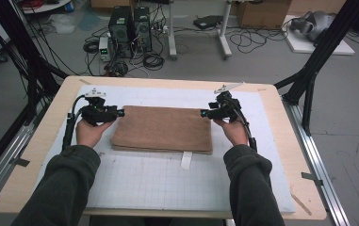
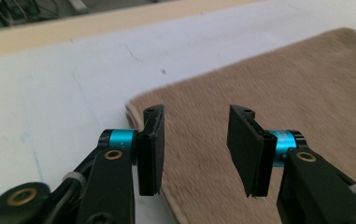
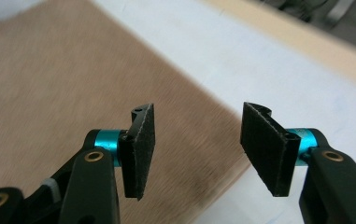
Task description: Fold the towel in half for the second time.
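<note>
The folded brown towel [image 1: 163, 129] lies at the middle of the bench [image 1: 281, 141], left tongs [image 1: 120, 113] at its 9 o'clock, right tongs [image 1: 204, 113] at 3 o'clock. Both gripper views show the tongs open with nothing between them, above the towel's corners. In the high view this gap is too small to see.

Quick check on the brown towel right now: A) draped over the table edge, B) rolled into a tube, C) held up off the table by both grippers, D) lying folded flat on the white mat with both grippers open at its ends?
D: the towel lies folded flat on the white mat, and the left gripper and right gripper have open jaws with nothing pinched between them.
</note>
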A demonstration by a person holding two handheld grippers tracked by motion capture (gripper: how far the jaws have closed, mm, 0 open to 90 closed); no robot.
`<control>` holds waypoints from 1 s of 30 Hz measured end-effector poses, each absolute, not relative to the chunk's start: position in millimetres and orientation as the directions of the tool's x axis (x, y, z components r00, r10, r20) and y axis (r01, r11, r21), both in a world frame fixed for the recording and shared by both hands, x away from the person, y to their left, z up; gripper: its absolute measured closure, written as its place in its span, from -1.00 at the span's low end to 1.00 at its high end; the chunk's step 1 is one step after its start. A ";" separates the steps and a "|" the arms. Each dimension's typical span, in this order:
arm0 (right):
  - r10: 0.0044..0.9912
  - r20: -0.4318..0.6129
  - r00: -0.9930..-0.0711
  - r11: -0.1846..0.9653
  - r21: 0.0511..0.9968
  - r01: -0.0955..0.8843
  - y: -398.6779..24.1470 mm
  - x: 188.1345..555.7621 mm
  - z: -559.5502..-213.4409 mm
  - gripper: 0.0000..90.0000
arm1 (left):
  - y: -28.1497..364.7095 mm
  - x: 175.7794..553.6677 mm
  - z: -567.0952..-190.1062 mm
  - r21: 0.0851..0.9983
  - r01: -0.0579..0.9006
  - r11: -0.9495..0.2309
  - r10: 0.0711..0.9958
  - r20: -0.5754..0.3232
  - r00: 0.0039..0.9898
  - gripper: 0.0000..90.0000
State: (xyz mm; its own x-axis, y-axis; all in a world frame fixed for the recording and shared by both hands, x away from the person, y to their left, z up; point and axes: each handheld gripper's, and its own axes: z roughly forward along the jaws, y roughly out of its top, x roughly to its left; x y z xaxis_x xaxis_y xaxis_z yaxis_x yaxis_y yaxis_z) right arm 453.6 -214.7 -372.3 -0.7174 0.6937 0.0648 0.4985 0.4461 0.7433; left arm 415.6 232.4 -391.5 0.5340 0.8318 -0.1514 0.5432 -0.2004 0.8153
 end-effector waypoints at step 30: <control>0.616 0.072 -0.784 0.496 0.737 0.458 -199.6 379.2 -434.9 -0.13 | 240.1 353.8 -438.1 0.767 0.568 -0.299 0.823 -0.094 0.561 0.19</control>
